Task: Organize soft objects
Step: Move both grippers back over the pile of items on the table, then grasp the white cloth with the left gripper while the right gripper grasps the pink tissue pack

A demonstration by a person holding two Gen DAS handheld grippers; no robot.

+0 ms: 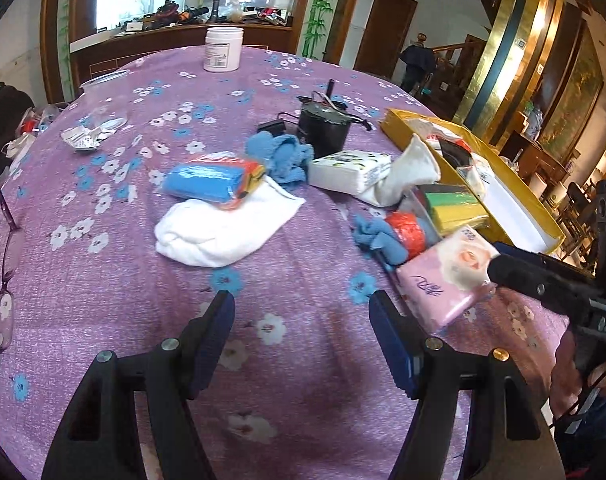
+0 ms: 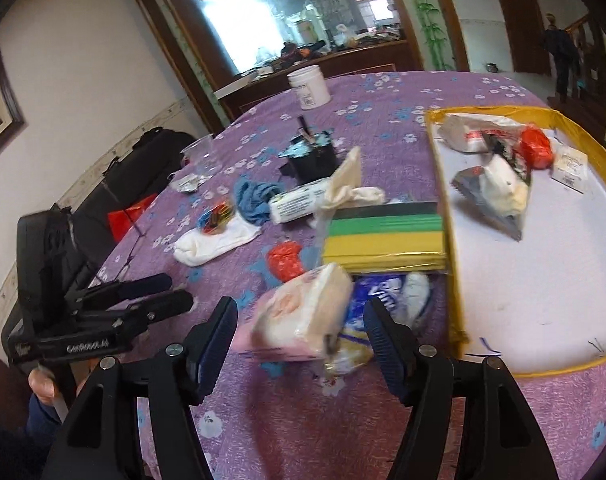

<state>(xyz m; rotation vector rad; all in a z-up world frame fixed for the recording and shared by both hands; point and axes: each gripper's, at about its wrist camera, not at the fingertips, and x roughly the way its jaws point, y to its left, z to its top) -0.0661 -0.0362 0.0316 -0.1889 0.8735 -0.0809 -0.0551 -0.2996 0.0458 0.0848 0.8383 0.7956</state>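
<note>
Pink tissue pack (image 2: 299, 316), just left of the gold tray (image 2: 451, 240), looks light, squashy, slick-wrapped: take across its short sides; right gripper (image 2: 301, 328) spread around it, not pressing; left gripper (image 1: 302, 318) spread, empty.

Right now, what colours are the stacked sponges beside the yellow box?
The sponges are green and yellow with a dark top edge; the right wrist view shows them best.

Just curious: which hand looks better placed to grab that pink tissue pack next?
The right gripper: its open jaws already frame the pink tissue pack. The left gripper faces bare tablecloth.
</note>
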